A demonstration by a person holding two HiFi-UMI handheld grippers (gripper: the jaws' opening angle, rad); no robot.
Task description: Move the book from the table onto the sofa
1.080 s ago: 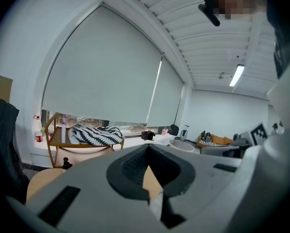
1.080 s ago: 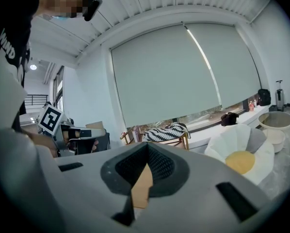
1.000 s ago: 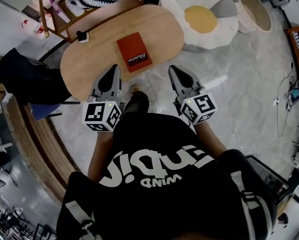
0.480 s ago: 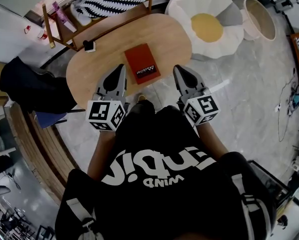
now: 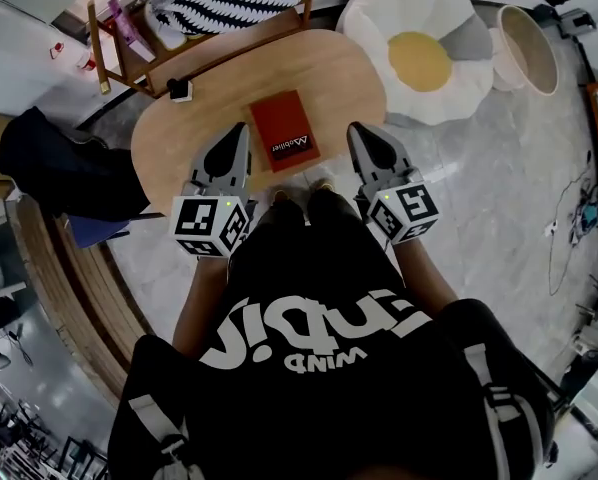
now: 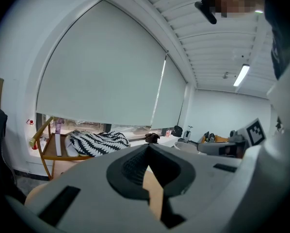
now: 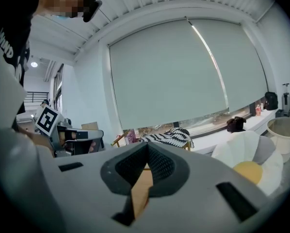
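Book (image 5: 287, 133) lies ungrasped on the table (image 5: 179, 153).
Head view: the red book lies flat at upper centre, between the tips of the left gripper (image 5: 241, 131) and right gripper (image 5: 358, 131). Left gripper view: jaws together, nothing held. Right gripper view: same. Risk: closed jaws would shove the thin book across the tabletop instead of pinching it.
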